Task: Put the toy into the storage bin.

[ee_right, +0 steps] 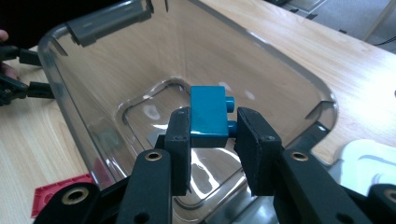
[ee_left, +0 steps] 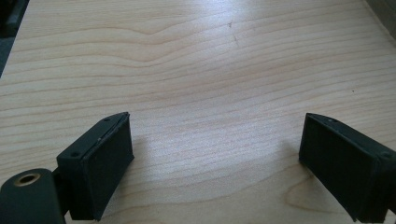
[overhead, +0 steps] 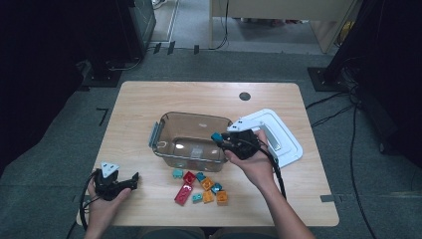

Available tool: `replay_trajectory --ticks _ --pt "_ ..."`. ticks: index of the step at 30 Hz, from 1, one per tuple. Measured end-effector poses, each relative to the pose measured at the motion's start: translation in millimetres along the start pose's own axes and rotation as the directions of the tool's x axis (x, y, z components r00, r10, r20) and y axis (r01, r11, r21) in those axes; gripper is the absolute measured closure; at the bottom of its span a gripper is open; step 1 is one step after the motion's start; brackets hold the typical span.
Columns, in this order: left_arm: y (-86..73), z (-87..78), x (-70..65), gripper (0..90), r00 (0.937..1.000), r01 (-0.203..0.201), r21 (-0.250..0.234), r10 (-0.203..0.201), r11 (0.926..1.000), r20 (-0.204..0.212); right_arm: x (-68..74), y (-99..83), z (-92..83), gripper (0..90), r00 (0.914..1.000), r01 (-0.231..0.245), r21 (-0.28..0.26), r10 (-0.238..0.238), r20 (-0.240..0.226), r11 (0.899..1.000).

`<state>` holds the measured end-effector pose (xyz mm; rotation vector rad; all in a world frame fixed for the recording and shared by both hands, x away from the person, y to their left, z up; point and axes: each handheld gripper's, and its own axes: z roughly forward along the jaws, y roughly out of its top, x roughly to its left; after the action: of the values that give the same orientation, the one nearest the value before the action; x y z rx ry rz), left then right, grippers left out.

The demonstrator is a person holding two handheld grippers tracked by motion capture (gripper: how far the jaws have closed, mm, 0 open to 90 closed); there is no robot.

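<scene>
A clear plastic box (overhead: 164, 121) stands in the middle of the table; its rim (ee_right: 56, 51) fills much of the right gripper view. My right gripper (overhead: 220, 140) hangs over the box's right edge, shut on a teal brick (ee_right: 208, 115) whose studs point to the right in that view. The same teal brick (overhead: 216, 137) hovers just above the box rim. My left gripper (overhead: 130, 182) rests low at the table's front left, open, with bare wood between its jaws (ee_left: 215, 154). Several loose bricks (overhead: 201, 186), red, orange and teal, lie in front of the box.
The box's white lid (overhead: 278, 137) lies to the right of the box, under my right hand. A dark round grommet (overhead: 244, 96) sits in the far tabletop. Cables trail off both grippers toward the front edge.
</scene>
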<state>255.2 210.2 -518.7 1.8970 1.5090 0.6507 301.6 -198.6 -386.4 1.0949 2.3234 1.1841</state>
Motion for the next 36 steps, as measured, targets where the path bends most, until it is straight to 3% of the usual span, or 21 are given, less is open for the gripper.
replay_trajectory --ticks 11,19,28,36 --pt "0.0 -0.1 0.1 9.8 1.0 -0.001 0.001 0.001 1.0 0.0 6.7 1.4 21.1 67.7 0.9996 0.022 0.047 -0.021 -0.016 0.999" --pt "0.0 -0.1 0.1 9.8 1.0 -0.002 0.001 0.002 1.0 0.0 7.6 1.3 26.9 64.7 0.9994 0.021 0.063 -0.019 -0.029 0.998" --pt "0.1 0.0 0.1 9.8 1.0 -0.002 0.0 0.002 1.0 0.0 5.8 2.0 21.1 57.7 0.9995 0.008 0.05 -0.007 -0.03 0.999" --pt "0.1 0.0 0.1 9.8 1.0 -0.001 0.001 0.001 1.0 0.0 5.5 1.1 0.9 45.7 0.9997 0.006 0.022 -0.005 -0.022 1.0"
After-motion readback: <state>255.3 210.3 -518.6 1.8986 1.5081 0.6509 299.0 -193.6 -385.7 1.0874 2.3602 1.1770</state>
